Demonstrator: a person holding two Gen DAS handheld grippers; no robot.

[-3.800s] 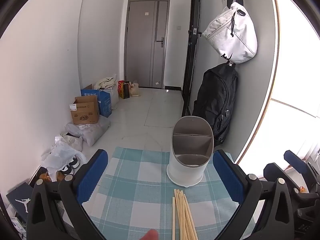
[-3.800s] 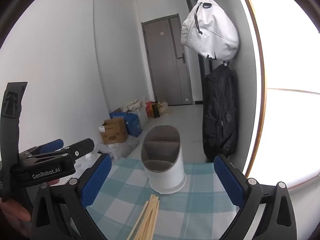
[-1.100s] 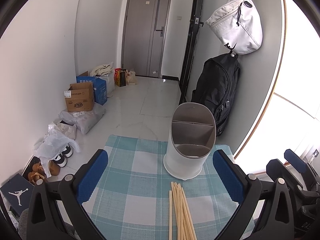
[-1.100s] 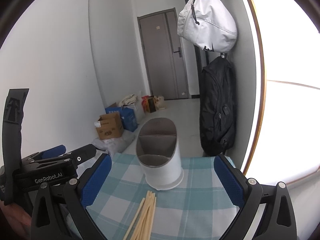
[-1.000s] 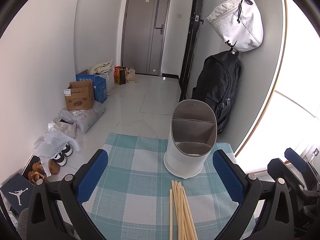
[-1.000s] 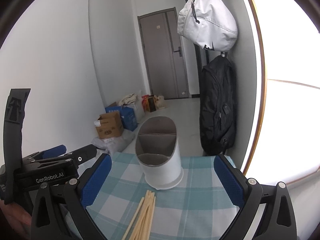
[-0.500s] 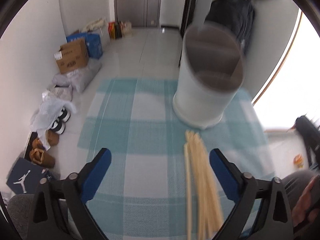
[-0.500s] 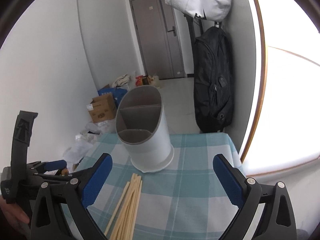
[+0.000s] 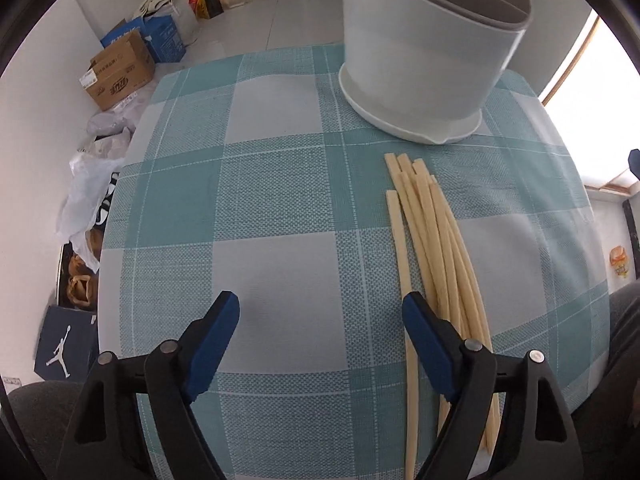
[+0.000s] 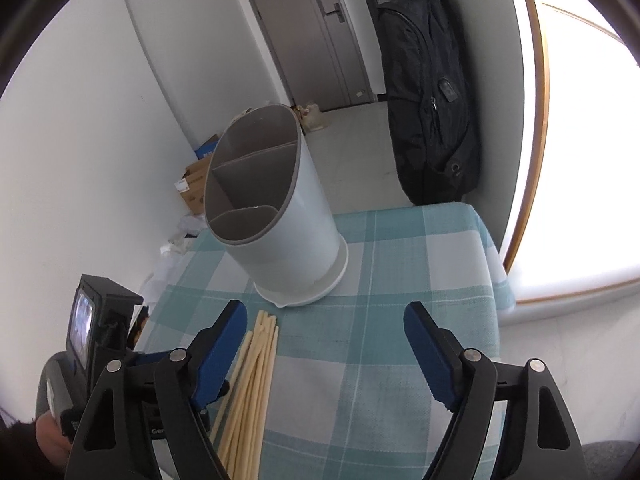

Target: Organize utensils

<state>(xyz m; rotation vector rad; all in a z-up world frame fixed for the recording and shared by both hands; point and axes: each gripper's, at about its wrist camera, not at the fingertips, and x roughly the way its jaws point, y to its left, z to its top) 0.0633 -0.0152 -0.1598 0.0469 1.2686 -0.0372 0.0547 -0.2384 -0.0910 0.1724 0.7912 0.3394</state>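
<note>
My left gripper (image 9: pixel 320 312) points steeply down at the teal-and-white checked tablecloth (image 9: pixel 256 184); its blue-padded jaws have just been closing yet stand apart with only bare cloth between them; its right pad sits over the near part of the bundle of pale wooden chopsticks (image 9: pixel 430 236), though I cannot tell whether it touches them; my right gripper (image 10: pixel 325 322) has likewise been closing, its jaws apart and empty, the chopsticks (image 10: pixel 256 364) lying just beside its left finger; beyond the chopstick tips stands the white oval plastic utensil holder with grey divided compartments (image 10: pixel 276 216), upright on the cloth; further off I see a black backpack (image 10: pixel 430 92) against the wall and cardboard boxes (image 9: pixel 120 68) on the floor.
</note>
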